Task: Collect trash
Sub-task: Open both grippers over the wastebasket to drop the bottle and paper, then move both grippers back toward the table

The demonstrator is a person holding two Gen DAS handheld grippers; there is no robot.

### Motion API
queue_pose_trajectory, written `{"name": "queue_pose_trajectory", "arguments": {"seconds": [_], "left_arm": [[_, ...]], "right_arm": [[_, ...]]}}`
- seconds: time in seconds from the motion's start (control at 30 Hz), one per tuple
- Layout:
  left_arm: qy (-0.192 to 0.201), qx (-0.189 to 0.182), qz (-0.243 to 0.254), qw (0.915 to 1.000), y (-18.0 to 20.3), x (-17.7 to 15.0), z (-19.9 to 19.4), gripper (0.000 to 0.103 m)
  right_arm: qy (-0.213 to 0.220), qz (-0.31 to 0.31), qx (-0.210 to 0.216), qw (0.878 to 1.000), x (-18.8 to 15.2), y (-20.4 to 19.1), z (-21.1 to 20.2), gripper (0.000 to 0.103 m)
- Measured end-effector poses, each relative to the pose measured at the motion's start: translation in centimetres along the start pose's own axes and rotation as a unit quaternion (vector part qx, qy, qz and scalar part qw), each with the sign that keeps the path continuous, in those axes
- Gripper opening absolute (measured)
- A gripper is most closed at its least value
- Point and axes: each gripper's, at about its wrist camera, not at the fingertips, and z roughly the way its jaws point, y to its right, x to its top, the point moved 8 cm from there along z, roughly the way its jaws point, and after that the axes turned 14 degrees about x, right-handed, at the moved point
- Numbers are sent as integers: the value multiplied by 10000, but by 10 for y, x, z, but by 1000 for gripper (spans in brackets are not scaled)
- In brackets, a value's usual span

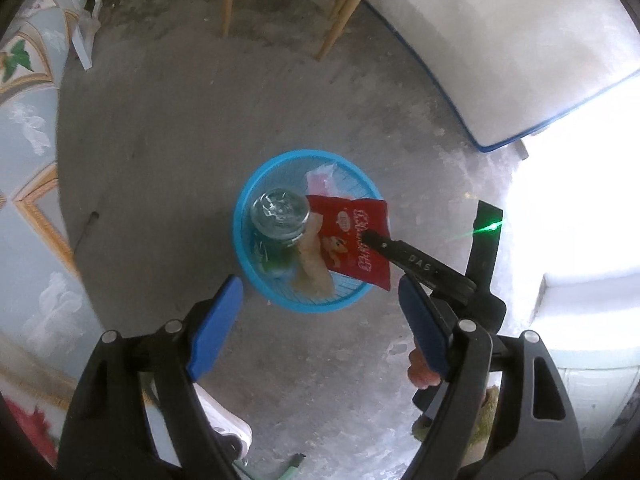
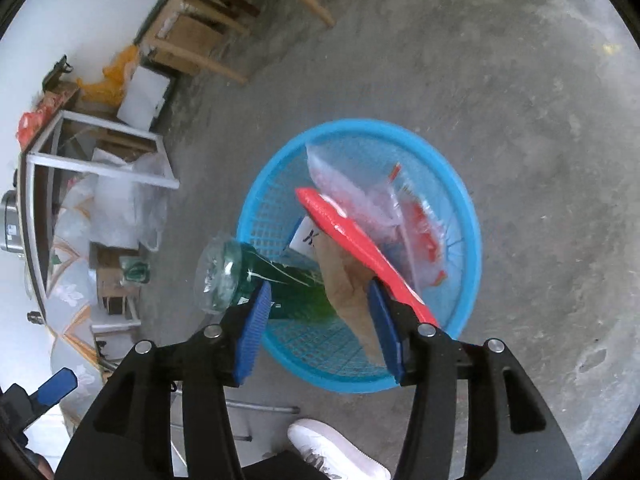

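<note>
A round blue mesh basket (image 1: 256,188) (image 2: 472,216) stands on the concrete floor. It holds a green-tinted plastic bottle (image 1: 280,216) (image 2: 224,276) leaning over the rim, crumpled brown paper (image 2: 348,280), a clear plastic bag (image 2: 352,188) and a red snack packet (image 1: 352,240) (image 2: 344,224). My left gripper (image 1: 320,328) hangs open above the basket's near side with nothing between its blue pads. My right gripper (image 2: 318,330) is open low over the basket. The red packet lies against the outside of its right finger (image 2: 404,320), not between the pads.
Wooden chair legs (image 1: 228,4) stand beyond the basket. A white slab with a blue edge (image 1: 500,60) lies to the right. Patterned cloth (image 1: 28,140) fills the left. A shelf stuffed with bags (image 2: 104,184) is nearby. The person's white shoe (image 2: 332,448) is close to the basket.
</note>
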Motion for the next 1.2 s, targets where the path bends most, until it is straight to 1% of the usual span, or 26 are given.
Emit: {"name": "queue_pose_trajectory", "arguments": {"seconds": [0.07,0.23,0.27,0.33,0.43,0.47,0.57,0.6,0.67,0.77,0.83,0.9,0.93,1.0,1.07,1.13,1.2], "left_arm": [[155,-56,55,9998,-2,3,-18,76],[793,-43,232,9966,-19,-16,-88,77],[962,-22,266,9950,-26,-26,-104,79],[1169,-20,229,9929,-38,-42,-123,81],[1369,-58,105,9905,-58,-76,-147,81],[1460,-60,6,9893,-70,-90,-156,81],[1659,40,-308,9857,-106,-120,-173,81],[1754,113,-507,9831,-127,-133,-180,81],[1888,243,-813,9783,-158,-153,-192,81],[2145,450,-1329,9666,-211,-185,-207,81],[2318,516,-1682,9567,-245,-205,-215,81],[2395,588,-1904,9502,-269,-220,-219,81],[2462,623,-1985,9466,-280,-226,-221,81],[2607,657,-2023,9417,-293,-233,-223,80],[2656,706,-1962,9413,-296,-229,-221,78],[2698,861,-1864,9408,-296,-222,-213,76],[2576,1069,-1724,9447,-296,-211,-201,75]], "right_arm": [[127,-78,35,9999,2,-5,-18,52],[337,-290,274,9986,-12,-18,-63,54],[360,-340,349,9982,-16,-23,-70,55],[388,-477,445,9971,-27,-35,-83,58],[348,-709,506,9956,-44,-55,-101,59],[332,-788,528,9949,-49,-61,-105,60],[220,-1129,624,9914,-63,-95,-114,60],[195,-1233,649,9901,-66,-106,-118,60],[110,-1609,770,9839,-76,-144,-119,60],[-31,-2054,928,9743,-92,-194,-118,60],[-229,-2414,1128,9636,-113,-235,-111,60],[-429,-2627,1247,9558,-133,-262,-101,60],[-626,-2782,1317,9494,-149,-282,-91,60],[-856,-2968,1340,9416,-172,-305,-77,60],[-999,-3106,1327,9359,-192,-322,-66,60],[-1143,-3181,1408,9306,-211,-338,-57,60],[-1273,-3244,1477,9256,-228,-352,-51,60]]}}
